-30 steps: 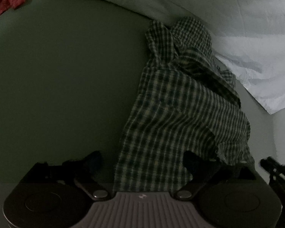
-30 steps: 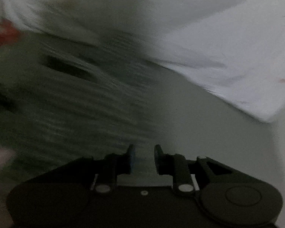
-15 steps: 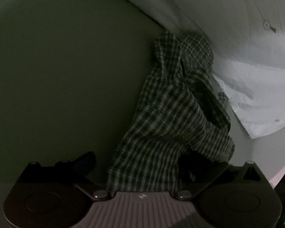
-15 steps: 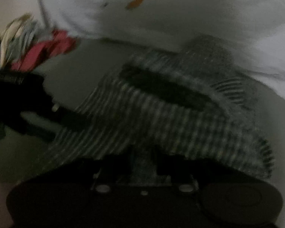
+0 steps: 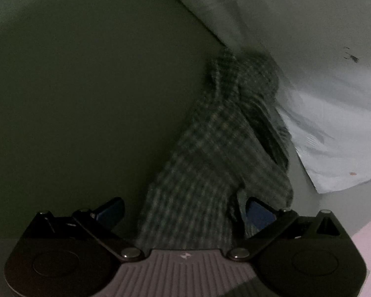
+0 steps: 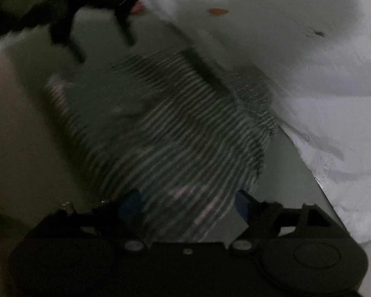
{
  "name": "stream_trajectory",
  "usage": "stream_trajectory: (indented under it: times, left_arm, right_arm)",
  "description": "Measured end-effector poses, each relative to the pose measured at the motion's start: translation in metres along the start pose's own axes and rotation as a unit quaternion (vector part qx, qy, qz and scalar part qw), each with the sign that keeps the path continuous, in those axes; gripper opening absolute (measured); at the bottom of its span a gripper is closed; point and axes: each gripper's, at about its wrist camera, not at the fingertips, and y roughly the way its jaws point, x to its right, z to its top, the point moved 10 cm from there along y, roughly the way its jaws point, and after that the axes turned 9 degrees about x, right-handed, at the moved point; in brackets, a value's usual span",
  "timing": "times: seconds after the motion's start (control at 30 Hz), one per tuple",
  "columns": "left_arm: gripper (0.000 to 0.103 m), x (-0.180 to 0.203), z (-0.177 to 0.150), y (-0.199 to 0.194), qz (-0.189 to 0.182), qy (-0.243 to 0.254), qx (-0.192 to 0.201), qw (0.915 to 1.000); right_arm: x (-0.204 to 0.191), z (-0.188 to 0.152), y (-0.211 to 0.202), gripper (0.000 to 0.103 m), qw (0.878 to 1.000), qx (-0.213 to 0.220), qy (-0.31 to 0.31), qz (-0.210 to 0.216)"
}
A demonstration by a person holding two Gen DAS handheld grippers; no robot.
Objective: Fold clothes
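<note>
garment: checked shirt [image 5: 217,163], dark green/cream small plaid, crumpled, bunched in a long ridge running away from the left gripper; top end rolled into a lump by the pale sheet. Right wrist view shows the same shirt [image 6: 175,133] motion-blurred, checks smeared to stripes.
location: lies on a flat dull grey-green surface [image 5: 86,86], its far edge touching or just beside the white sheet [image 5: 321,79]; cannot tell which.
left gripper: left gripper [image 5: 185,210] spread wide, blue-padded fingers [image 5: 258,214] well apart. Near hem of shirt sits in the gap between them; right-side finger touches or is tucked under a fold of cloth, left-side finger is off the cloth over bare surface. Not clenched on it.
right gripper: right gripper [image 6: 188,204] also spread wide, blue pads [image 6: 129,204] apart, shirt fabric lying across the gap. Nothing pinched; whether the pads touch the cloth is lost in blur.
textures: shirt thin woven, soft, many folds. Sheet is pale, wrinkled, with small orange and dark prints, one corner hanging over the surface. Surface smooth, matte. Gripper bodies are black plastic, left one with a ribbed grey centre plate.
other: dark blurred shape [image 6: 61,7] top left of right wrist view, unidentifiable.
light: very dim, both views.
</note>
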Motion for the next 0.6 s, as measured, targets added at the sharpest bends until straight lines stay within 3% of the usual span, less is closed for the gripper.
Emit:
stream_trajectory:
  times: [0.13, 0.2, 0.23, 0.3, 0.37, 0.4, 0.43, 0.47, 0.5, 0.6]
  left_arm:
    - [0.103, 0.002, -0.03, -0.017, -0.02, -0.008, -0.019, 0.9996]
    - [0.103, 0.0, -0.048, -0.021, -0.026, -0.019, -0.031, 0.999]
    - [0.103, -0.001, -0.057, -0.021, -0.029, -0.025, -0.037, 0.9986]
    - [0.103, 0.0, -0.072, -0.02, -0.03, -0.034, -0.044, 0.998]
    - [0.103, 0.004, -0.084, -0.017, -0.043, -0.043, -0.056, 0.9966]
    - [0.103, 0.008, -0.089, -0.015, -0.053, -0.047, -0.063, 0.9955]
    - [0.103, 0.011, -0.094, -0.013, -0.063, -0.051, -0.069, 0.9943]
    - [0.103, 0.014, -0.099, -0.011, -0.073, -0.056, -0.076, 0.9929]
    - [0.103, 0.017, -0.104, -0.01, -0.082, -0.06, -0.083, 0.9913]
    - [0.103, 0.027, -0.119, -0.004, -0.112, -0.075, -0.104, 0.9854]
  right_arm:
    - [-0.027, -0.015, -0.004, 0.084, 0.996, -0.013, -0.077, 0.031]
    - [-0.037, -0.018, 0.001, 0.084, 0.99, -0.014, -0.137, 0.026]
    - [-0.038, -0.017, 0.006, 0.084, 0.985, -0.009, -0.173, 0.003]
    - [-0.042, -0.02, 0.018, 0.083, 0.967, -0.006, -0.254, -0.034]
    - [-0.047, -0.024, 0.033, 0.071, 0.94, -0.009, -0.338, -0.052]
    - [-0.048, -0.026, 0.038, 0.068, 0.933, -0.008, -0.355, -0.056]
    - [-0.049, -0.025, 0.039, 0.06, 0.933, -0.003, -0.356, -0.054]
    - [-0.047, -0.022, 0.039, 0.023, 0.938, -0.005, -0.344, -0.05]
    - [-0.043, -0.018, 0.039, 0.008, 0.945, -0.006, -0.323, -0.051]
    - [-0.023, 0.003, 0.027, 0.007, 0.97, 0.013, -0.234, -0.06]
